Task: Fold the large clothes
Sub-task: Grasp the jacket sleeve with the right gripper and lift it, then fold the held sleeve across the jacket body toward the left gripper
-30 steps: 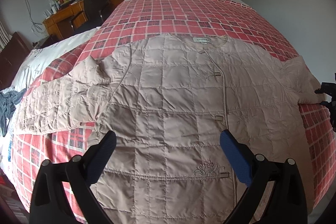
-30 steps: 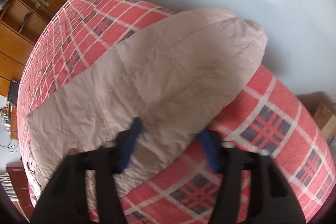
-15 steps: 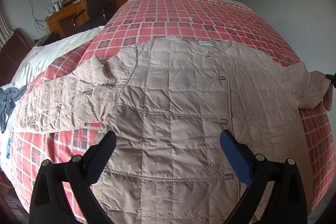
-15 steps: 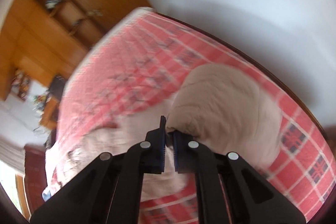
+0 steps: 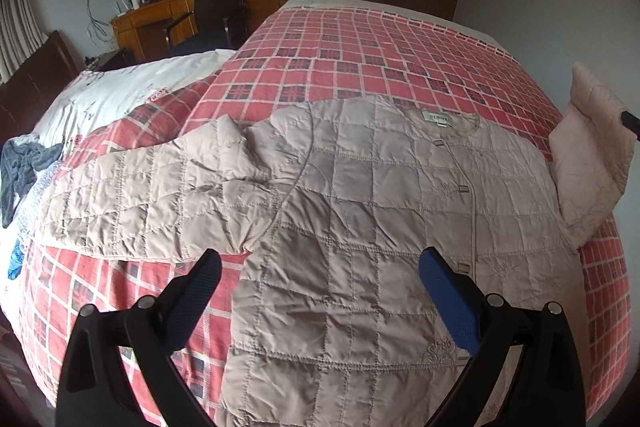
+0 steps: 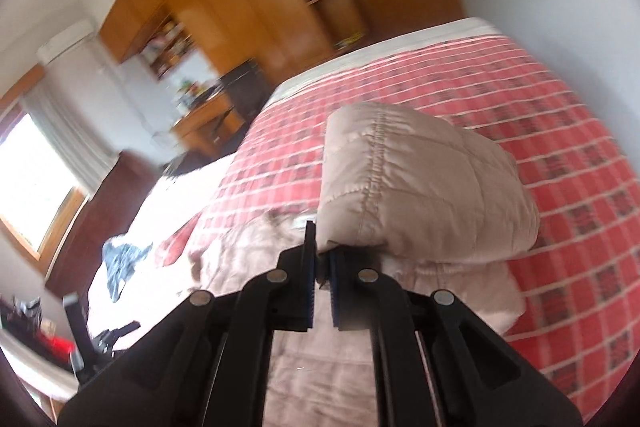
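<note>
beige quilted jacket [image 5: 380, 227] lies front-up and buttoned on the red plaid bedspread [image 5: 380, 39], collar toward the far end, hem at the near edge of the bed. left of the bedspread: white bedding [image 5: 120, 87] with a dark grey cloth [image 5: 24, 167] on it. the jacket's left-hand sleeve [image 5: 140, 203] is spread flat, its cuff reaching toward the bed's left side. left gripper [image 5: 320, 283] hovers above the lower front panel, fingers wide apart, gripping nothing. broad bare plaid lies open beyond the collar. at the right edge of the left wrist view, the other sleeve [image 5: 592, 143] is raised off the bed. right gripper [image 6: 322, 271] is clamped on the edge of that sleeve [image 6: 420, 187], which is doubled over above the jacket body; right wrist view is blurred.
</note>
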### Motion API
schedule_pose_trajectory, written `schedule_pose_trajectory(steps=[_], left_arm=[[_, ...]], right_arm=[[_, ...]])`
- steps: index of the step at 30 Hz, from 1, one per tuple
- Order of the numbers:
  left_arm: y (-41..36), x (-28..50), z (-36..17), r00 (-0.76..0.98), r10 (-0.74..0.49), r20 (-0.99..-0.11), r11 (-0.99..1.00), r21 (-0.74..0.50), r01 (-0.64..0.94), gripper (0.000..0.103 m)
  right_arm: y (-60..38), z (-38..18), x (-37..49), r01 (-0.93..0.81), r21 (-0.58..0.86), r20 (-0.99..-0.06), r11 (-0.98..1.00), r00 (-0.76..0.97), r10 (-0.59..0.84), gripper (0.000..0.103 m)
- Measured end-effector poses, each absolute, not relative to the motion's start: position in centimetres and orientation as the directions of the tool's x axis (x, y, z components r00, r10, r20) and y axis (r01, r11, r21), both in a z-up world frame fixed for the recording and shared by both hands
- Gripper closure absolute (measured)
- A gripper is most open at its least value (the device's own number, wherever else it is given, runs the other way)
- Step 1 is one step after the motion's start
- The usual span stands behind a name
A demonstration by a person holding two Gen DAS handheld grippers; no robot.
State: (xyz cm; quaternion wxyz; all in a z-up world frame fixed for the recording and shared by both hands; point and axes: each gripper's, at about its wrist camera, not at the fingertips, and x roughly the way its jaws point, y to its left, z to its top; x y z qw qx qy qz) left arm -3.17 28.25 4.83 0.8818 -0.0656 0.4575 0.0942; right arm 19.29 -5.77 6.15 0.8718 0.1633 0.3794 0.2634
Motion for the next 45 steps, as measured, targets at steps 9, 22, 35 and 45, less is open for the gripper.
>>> schedule_pose_trajectory(steps=[9,22,35,45], left_arm=[[31.5,-2.1,5.2,0.57,0.088,-0.817,0.959,-0.086,-0.271,0.004],[30.5,1.8,3.7,0.531,-0.03,-0.847,0.961,-0.17,-0.216,0.004],[19.9,10.9,-4.3,0.303,-0.355,-0.884,0.915,-0.396,-0.081,0.006],[19.1,11.9,-5.2,0.309,-0.441,-0.843,0.874,-0.482,-0.067,0.077]], right_arm=[[6.8,1.6,18.2,-0.429,0.47,-0.679,0.771,0.383,0.626,0.098],[11.8,-8.3,16.8,-0.412,0.454,-0.82,0.79,0.154,0.551,0.085],[-4.4,-2.2,12.2,-0.271,0.447,-0.79,0.853,0.327,0.518,0.044],[-8.9,-5.7,15.3,-0.106,0.541,-0.762,0.834,0.358,0.54,0.062]])
